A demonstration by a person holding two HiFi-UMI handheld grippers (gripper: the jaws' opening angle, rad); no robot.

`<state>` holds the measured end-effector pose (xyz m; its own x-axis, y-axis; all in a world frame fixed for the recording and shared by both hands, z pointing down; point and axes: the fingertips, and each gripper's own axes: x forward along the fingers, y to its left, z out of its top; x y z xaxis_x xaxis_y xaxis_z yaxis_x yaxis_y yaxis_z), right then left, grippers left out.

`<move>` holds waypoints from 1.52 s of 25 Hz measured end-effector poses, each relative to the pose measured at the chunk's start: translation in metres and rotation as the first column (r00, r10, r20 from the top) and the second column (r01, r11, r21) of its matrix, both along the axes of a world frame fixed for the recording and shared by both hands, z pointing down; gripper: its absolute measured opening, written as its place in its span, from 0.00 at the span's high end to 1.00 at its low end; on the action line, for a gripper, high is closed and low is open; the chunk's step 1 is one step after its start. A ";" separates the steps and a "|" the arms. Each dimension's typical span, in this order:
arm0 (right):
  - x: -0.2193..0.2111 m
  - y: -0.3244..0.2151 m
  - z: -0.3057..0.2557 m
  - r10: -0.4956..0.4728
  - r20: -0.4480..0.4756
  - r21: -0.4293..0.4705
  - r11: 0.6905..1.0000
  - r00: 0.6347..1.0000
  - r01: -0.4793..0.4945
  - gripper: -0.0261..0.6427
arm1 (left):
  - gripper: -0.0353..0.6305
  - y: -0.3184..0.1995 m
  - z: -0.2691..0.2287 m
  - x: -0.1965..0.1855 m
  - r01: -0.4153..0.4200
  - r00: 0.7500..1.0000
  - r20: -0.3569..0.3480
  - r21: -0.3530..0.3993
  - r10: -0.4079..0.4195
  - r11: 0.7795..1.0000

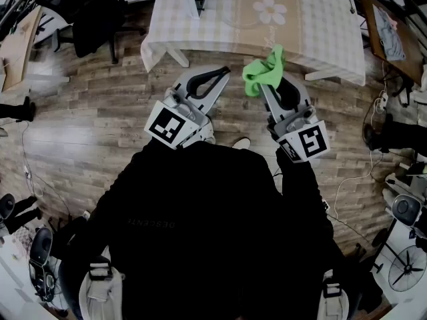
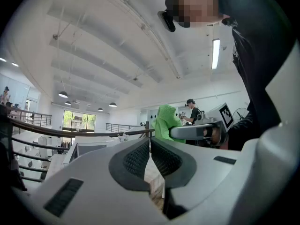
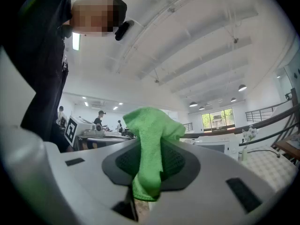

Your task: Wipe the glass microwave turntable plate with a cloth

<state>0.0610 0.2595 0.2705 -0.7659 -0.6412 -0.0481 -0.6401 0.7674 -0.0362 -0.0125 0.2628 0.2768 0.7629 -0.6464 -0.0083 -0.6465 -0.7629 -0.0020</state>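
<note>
Cloth (image 3: 151, 130), green, is pinched between the closed jaws of your right gripper (image 3: 149, 165) and bunches out past their tips, held up near the checked table (image 1: 227, 25). Your left gripper (image 2: 150, 154) has its jaws pressed together on nothing

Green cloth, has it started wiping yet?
Not yet. Done: the green cloth is clamped in the right gripper. Now: both grippers are raised short of the table, the left gripper shut and empty. Left: all the wiping; no glass plate shows in any view.
</note>
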 end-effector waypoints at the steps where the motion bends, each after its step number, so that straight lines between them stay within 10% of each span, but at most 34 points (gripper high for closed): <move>1: 0.002 0.003 -0.001 -0.001 0.001 0.003 1.000 1.000 0.001 0.82 | 0.91 0.003 0.000 0.002 0.002 1.000 -0.001 -0.001 -0.002 1.000; 38: 0.079 0.074 0.027 -0.113 0.066 -0.045 0.992 0.991 0.116 0.81 | 0.91 0.075 0.017 0.087 0.058 0.996 0.062 0.000 -0.057 0.998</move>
<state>0.1395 0.3338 0.2971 -0.8306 -0.5525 -0.0695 -0.5438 0.8317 -0.1123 0.0744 0.3377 0.2940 0.7235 -0.6892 0.0389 -0.6879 -0.7245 -0.0422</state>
